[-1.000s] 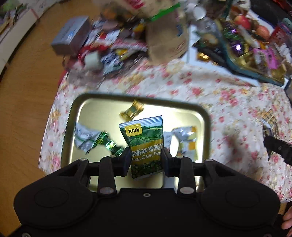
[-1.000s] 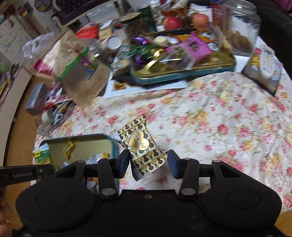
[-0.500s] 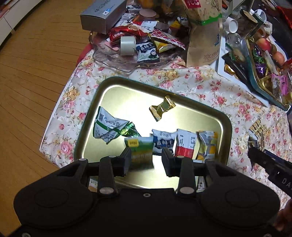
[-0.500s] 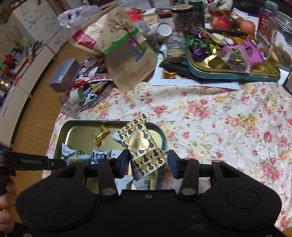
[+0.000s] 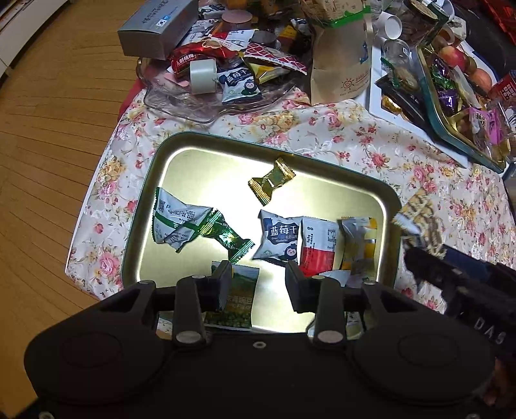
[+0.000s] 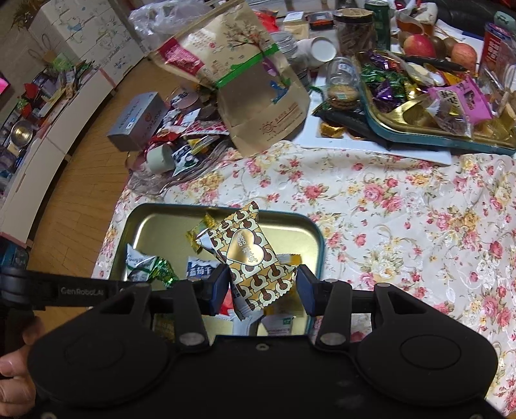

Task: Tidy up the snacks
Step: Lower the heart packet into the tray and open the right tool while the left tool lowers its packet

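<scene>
A gold metal tray (image 5: 206, 141) lies on the floral tablecloth and holds several snack packets. My left gripper (image 5: 259, 283) is open above the tray's near edge; the green garlic-peas packet (image 5: 237, 299) lies flat in the tray under its left finger. My right gripper (image 6: 262, 285) is shut on a brown-and-gold heart-printed candy packet (image 6: 250, 258) and holds it over the tray's (image 6: 309, 225) right part. That packet and the right gripper also show at the right of the left wrist view (image 5: 422, 219).
A clear glass dish (image 5: 180, 106) piled with snacks, a tape roll and a grey box (image 5: 154, 29) stands beyond the tray. A brown paper bag (image 6: 251, 87) stands behind it. A teal tray of candies (image 6: 429, 119), jars and apples sit at the back right.
My left gripper opened and the green peas packet dropped flat into the tray. My right gripper moved left with the heart-printed packet, from the tablecloth to above the tray.
</scene>
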